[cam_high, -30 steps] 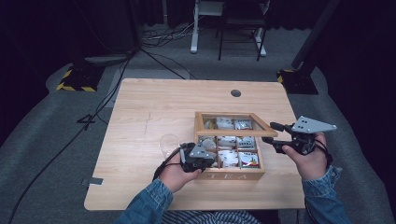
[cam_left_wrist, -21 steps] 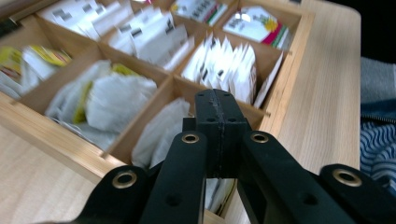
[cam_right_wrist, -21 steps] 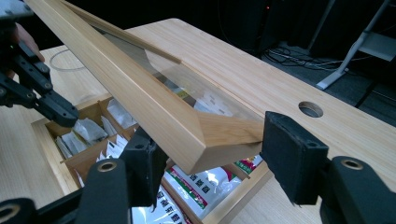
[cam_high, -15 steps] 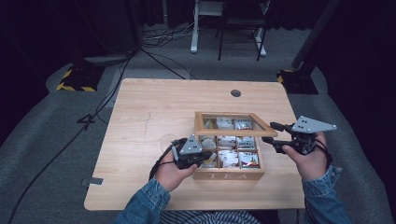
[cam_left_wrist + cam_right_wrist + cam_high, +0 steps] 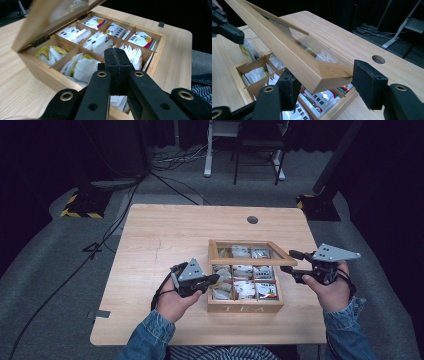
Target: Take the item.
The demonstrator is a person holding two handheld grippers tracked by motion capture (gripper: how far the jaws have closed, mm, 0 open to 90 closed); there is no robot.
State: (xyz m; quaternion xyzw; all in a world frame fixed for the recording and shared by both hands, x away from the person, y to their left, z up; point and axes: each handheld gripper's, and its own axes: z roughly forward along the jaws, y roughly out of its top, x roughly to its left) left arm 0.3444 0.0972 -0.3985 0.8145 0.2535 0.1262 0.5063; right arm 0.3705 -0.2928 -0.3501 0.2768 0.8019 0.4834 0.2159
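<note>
The left gripper's (image 5: 212, 279) fingers (image 5: 117, 71) were shut, apparently pinching a tea bag (image 5: 248, 51) above the tea box (image 5: 245, 307) near the table's right; it could slip. The right gripper (image 5: 322, 82) held the lid (image 5: 287, 52), which might drop.

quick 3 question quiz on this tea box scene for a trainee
1. True or false: the lid of the wooden tea box is fully closed.
2. What does the right gripper grip? A) a tea bag B) the lid's corner C) a cable
3. Which gripper pinches a tea bag over the box?

Key: 1 false, the lid is raised; 2 B; 3 the left gripper.
</note>
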